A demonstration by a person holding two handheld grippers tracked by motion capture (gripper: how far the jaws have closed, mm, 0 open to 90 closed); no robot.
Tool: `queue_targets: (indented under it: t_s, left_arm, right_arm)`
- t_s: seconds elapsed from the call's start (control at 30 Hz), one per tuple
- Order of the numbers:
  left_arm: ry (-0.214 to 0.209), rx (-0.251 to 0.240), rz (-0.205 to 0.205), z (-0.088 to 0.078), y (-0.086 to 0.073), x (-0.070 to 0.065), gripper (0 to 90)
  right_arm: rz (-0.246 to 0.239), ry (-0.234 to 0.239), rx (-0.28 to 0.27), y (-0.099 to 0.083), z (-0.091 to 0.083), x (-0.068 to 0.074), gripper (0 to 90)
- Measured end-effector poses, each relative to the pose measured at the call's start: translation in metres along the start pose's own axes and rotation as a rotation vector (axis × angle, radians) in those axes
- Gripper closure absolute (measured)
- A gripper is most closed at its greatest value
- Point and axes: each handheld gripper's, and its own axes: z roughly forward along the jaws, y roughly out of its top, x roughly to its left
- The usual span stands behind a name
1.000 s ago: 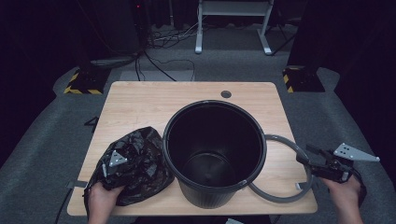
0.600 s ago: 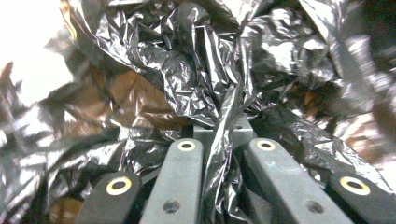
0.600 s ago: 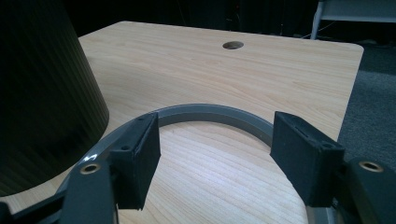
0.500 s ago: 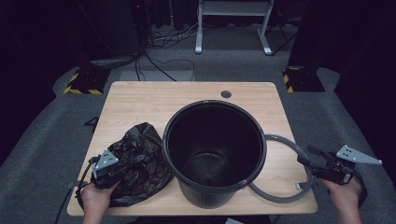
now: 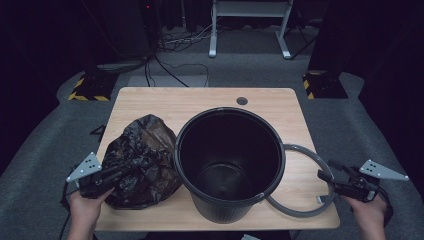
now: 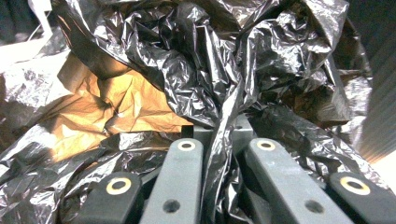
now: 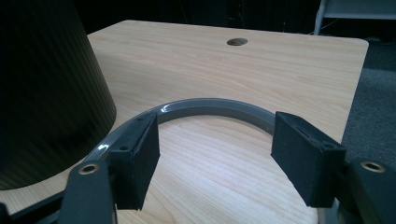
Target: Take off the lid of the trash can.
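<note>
Since prev. frame, left gripper was drawn back w/ crumpled black plastic bag, bunched beside black round bin on desk. Left gripper view: film is clenched; soft, light, slippery, best pinched at a fold. Right gripper is released over grey plastic ring.

Glossy crinkled plastic bag, matt ribbed black plastic bin, smooth grey ring, pale wood table.
</note>
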Motion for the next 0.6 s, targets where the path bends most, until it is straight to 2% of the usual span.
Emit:
queue_targets:
  t_s: [0.1,0.3,0.6]
  left_arm:
    - [-0.015,-0.013,0.001,-0.005,0.009,0.002,87.0]
    - [-0.015,-0.012,0.007,-0.014,0.026,0.003,87.0]
    - [-0.020,-0.027,0.021,-0.036,0.057,0.002,87.0]
  right_arm:
    - [0.004,0.002,0.002,-0.001,0.000,0.000,32.3]
    - [0.003,0.009,0.008,-0.003,0.001,0.002,32.2]
    - [0.008,0.012,0.017,-0.006,0.001,0.003,31.9]
